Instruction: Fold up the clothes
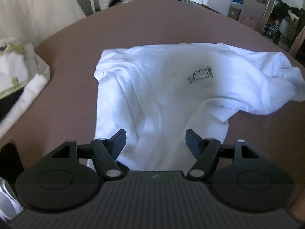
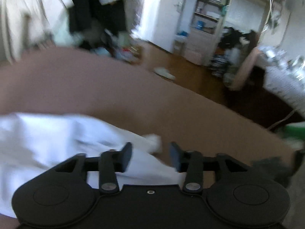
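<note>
- Currently the white shirt point(image 1: 162, 87) lies flat on the brown table point(image 1: 76, 72), filling the centre of the left wrist frame; a small printed outline figure point(image 1: 200, 74) marks its upper middle.
- Its long axis runs from the lower centre toward the upper part of that frame; one bunched sleeve point(image 1: 286, 80) extends to the right edge.
- Left gripper point(image 1: 156, 143): jaws apart, nothing clamped. The near end of the shirt lies directly under and between the fingers, so this hand appears the nearer to the cloth.
- Right gripper point(image 2: 150, 156): jaws apart, nothing held. The cloth point(image 2: 57, 143) occupies the lower left of the blurred right wrist frame and passes beneath the left finger; a small cloth tip point(image 2: 155, 141) sits just ahead of the gap.
- Surface: smooth, plain brown, bare around the shirt.
- Room: other folded fabrics point(image 1: 17, 72) at the left edge; shelving point(image 2: 207, 19) and floor clutter at the upper right.
</note>
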